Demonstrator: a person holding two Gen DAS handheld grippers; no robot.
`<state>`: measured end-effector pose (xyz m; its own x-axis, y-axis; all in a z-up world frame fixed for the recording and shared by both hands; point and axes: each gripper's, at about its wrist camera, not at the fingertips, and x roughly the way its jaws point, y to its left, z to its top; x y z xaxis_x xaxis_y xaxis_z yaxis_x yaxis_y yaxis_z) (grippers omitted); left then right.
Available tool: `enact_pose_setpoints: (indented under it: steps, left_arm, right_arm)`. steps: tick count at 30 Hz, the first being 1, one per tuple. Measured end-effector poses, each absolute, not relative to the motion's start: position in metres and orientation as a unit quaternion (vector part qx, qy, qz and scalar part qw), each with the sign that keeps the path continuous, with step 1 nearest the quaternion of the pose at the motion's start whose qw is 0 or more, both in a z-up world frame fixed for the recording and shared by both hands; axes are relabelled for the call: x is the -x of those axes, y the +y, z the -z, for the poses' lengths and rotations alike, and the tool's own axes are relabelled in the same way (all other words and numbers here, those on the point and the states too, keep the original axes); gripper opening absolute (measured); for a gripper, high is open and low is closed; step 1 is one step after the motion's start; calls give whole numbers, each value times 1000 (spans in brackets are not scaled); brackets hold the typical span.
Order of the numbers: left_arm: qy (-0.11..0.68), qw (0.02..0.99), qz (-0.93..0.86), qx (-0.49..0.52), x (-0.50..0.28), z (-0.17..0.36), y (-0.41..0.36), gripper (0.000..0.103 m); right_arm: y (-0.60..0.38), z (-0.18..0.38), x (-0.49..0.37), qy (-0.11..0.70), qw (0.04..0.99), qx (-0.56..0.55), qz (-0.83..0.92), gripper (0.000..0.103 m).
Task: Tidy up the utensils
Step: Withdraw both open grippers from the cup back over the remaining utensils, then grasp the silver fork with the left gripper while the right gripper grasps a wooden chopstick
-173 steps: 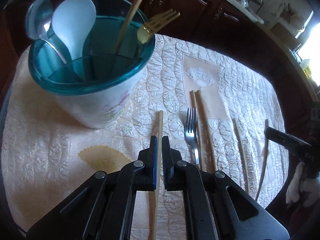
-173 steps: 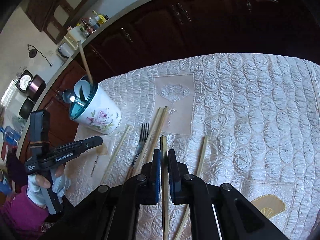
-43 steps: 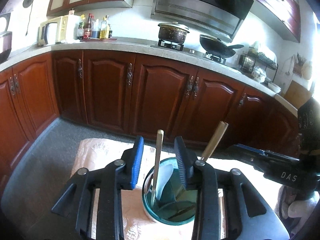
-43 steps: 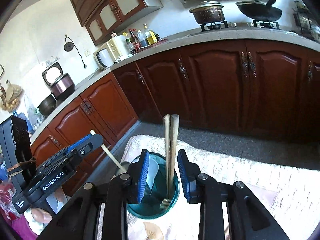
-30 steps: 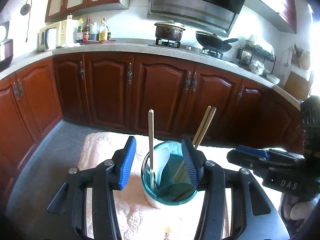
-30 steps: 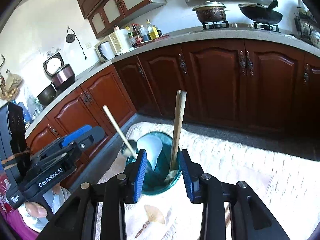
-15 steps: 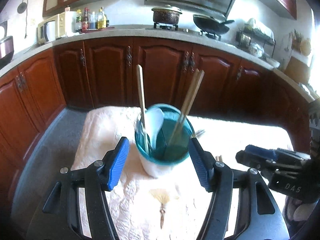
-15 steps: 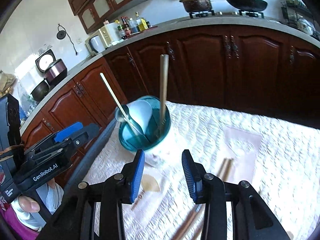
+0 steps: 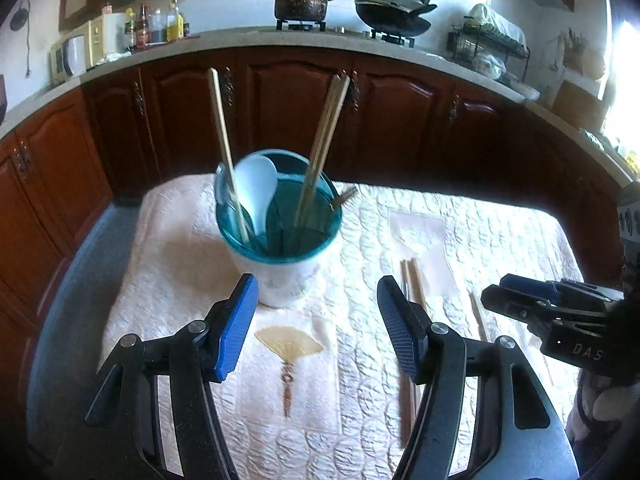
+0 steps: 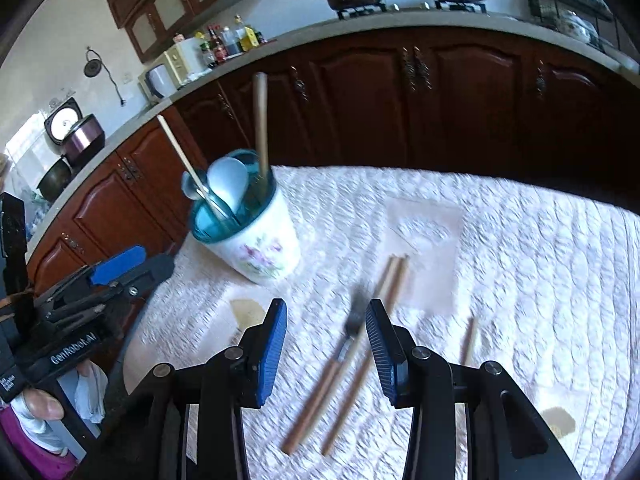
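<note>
A white floral cup with a teal rim [image 9: 280, 240] [image 10: 256, 236] stands on the quilted cloth and holds several chopsticks [image 9: 320, 148], a white spoon [image 9: 256, 192] and a metal spoon. My left gripper [image 9: 316, 320] is open and empty, just short of the cup. My right gripper [image 10: 326, 344] is open and empty above a fork [image 10: 352, 328] and two brown chopsticks [image 10: 390, 280] lying on the cloth. Another chopstick [image 10: 468, 340] lies to the right. The right gripper also shows in the left wrist view [image 9: 532, 300].
The white quilted cloth [image 9: 480, 232] covers the small table. Dark wood kitchen cabinets [image 9: 296, 112] stand behind it, with a counter, stove and pots above. A fan motif [image 9: 288, 346] is stitched on the cloth near my left gripper.
Both grippers released their chopsticks into the cup, opened wider and pulled back and down. The table and the loose utensils have come into view.
</note>
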<state>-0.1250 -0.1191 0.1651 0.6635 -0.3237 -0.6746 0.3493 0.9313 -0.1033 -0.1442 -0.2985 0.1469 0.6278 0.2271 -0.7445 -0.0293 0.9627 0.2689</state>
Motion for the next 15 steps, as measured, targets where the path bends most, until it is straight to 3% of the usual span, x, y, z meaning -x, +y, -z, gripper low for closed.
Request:
enact_pose_setpoints:
  steps: [8,15]
  left_arm:
    - [398,897,191,-26,127,-138,-127,62]
    - [430,881,196,-35,127,-111,-134,62]
  right_arm:
    - [-313,-88,137,487,864,-124,-38,38]
    - [-314,-45,105,514,845,-145,-34,23]
